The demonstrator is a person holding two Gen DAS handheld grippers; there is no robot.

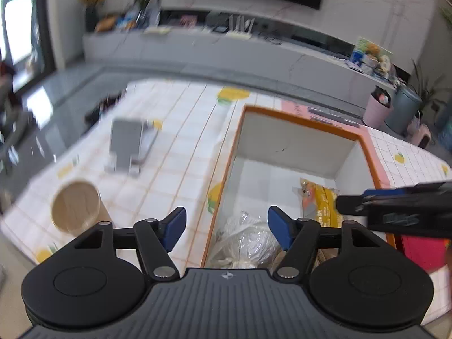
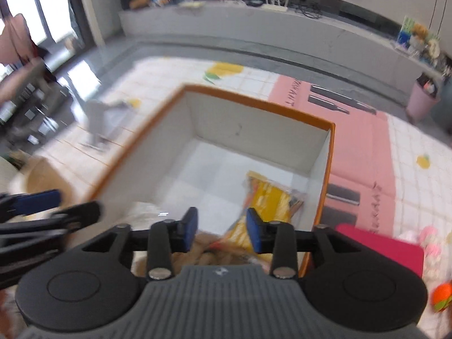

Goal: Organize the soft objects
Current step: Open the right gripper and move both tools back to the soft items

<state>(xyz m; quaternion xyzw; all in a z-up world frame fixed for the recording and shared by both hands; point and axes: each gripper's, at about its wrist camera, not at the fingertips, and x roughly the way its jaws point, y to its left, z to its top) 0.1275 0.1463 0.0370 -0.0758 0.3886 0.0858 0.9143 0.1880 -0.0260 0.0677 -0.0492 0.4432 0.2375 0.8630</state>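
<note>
A white box with an orange rim (image 1: pixel 296 120) (image 2: pixel 255 102) stands on the lemon-print tablecloth. Inside it lie a yellow snack bag (image 1: pixel 320 200) (image 2: pixel 271 197) and a crinkled clear plastic bag (image 1: pixel 248 240) holding something brownish. My left gripper (image 1: pixel 227 223) hangs over the box's near left corner, above the clear bag, open with nothing between its blue pads. My right gripper (image 2: pixel 221 227) hovers over the near part of the box, above the yellow bag, open and holding nothing. Each gripper shows at the edge of the other's view.
A paper cup (image 1: pixel 76 206) and a grey stand (image 1: pixel 127 141) are on the table left of the box. Right of the box lie a magenta flat object (image 2: pixel 381 248), a pink soft thing (image 2: pixel 429 243) and an orange ball (image 2: pixel 442 296). A pink printed mat (image 2: pixel 361 141) lies under the box's right side.
</note>
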